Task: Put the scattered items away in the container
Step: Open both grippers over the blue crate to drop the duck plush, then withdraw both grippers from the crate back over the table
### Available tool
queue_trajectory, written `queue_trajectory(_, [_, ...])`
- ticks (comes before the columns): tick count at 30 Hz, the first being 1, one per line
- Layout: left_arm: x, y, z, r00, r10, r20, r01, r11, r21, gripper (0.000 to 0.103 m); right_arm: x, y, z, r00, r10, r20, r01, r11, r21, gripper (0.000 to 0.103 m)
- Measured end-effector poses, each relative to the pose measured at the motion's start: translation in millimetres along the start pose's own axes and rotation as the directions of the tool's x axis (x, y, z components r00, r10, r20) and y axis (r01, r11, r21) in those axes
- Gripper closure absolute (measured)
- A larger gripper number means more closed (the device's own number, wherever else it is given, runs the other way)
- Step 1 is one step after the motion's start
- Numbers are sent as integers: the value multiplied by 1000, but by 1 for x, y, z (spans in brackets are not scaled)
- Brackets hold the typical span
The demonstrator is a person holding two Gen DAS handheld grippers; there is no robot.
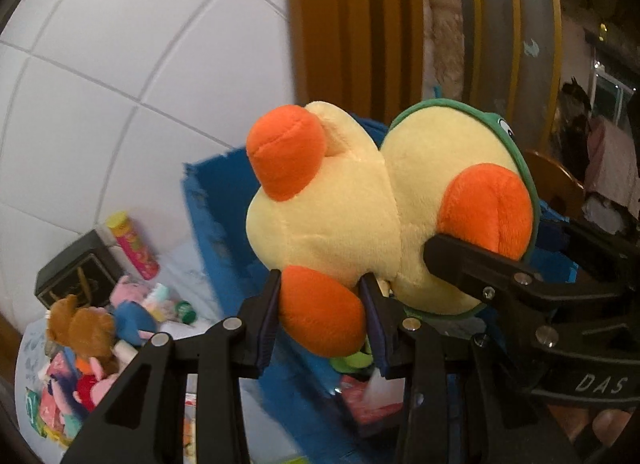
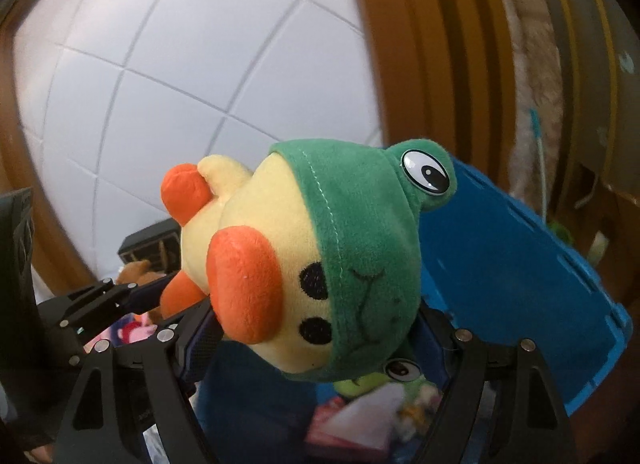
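A yellow plush duck [image 1: 332, 220] with orange feet and a green frog hood [image 2: 360, 240] hangs in the air, held by both grippers. My left gripper [image 1: 322, 322] is shut on one orange foot [image 1: 320, 312]. In the right wrist view the left gripper [image 2: 168, 294] comes in from the left. My right gripper [image 2: 320, 344] is closed wide on the duck's head, one pad by the orange beak [image 2: 244, 284], the other behind the hood. Its finger [image 1: 460, 264] shows beside the beak in the left wrist view. The blue container [image 2: 520, 264] lies just below and behind the duck.
The blue container [image 1: 216, 192] holds a pink packet [image 1: 372, 404] and a green plush [image 2: 360, 384]. A pile of toys lies on the white tiled floor at lower left: brown teddy [image 1: 80, 328], pink tube [image 1: 132, 252], black box [image 1: 76, 268]. A wooden door frame [image 2: 420, 64] stands behind.
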State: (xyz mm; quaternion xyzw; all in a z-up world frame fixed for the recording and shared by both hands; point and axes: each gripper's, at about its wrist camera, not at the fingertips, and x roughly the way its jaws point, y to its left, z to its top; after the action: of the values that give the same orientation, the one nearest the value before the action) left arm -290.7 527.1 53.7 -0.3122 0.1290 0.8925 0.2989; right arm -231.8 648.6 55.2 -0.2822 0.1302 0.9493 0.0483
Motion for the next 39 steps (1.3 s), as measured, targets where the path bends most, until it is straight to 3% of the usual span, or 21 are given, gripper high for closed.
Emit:
queue_trajectory(4, [14, -13, -5, 999, -6, -36, 6, 1000, 7, 62, 7, -29, -8, 1000, -2, -29, 3, 1000, 30, 20])
queue_trajectory(5, [18, -15, -6, 999, -4, -44, 5, 1000, 10, 57, 9, -33, -11, 999, -4, -34, 5, 999, 34, 19])
queue_trajectory(7, [21, -18, -7, 999, 16, -48, -15, 1000, 9, 35, 10, -39, -16, 999, -10, -40, 12, 999, 45, 15])
queue_trajectory(8, [22, -18, -8, 999, 26, -47, -26, 1000, 6, 19, 10, -43, -16, 999, -18, -41, 20, 998, 52, 13])
queue_trajectory(9, [22, -16, -9, 999, 31, -42, -31, 1000, 0, 13, 10, -46, -17, 999, -28, -42, 30, 998, 58, 10])
queue_trajectory(14, [26, -8, -12, 998, 48, -46, -49, 999, -23, 11, 10, -62, -18, 998, -54, -35, 57, 994, 91, 1])
queue_trajectory(28, [13, 17, -35, 996, 81, -45, -84, 993, -79, 7, 11, -35, -25, 993, -103, -57, 106, 994, 40, 1])
queue_trajectory(32, [-2, 38, -50, 994, 106, -37, -109, 987, -116, 7, 15, -14, -29, 995, -81, -62, 82, 997, 15, 1])
queue_trajectory(39, [-39, 94, -88, 978, 203, -38, -207, 960, -188, 7, 20, 60, -40, 999, -12, -44, 9, 998, -63, 0])
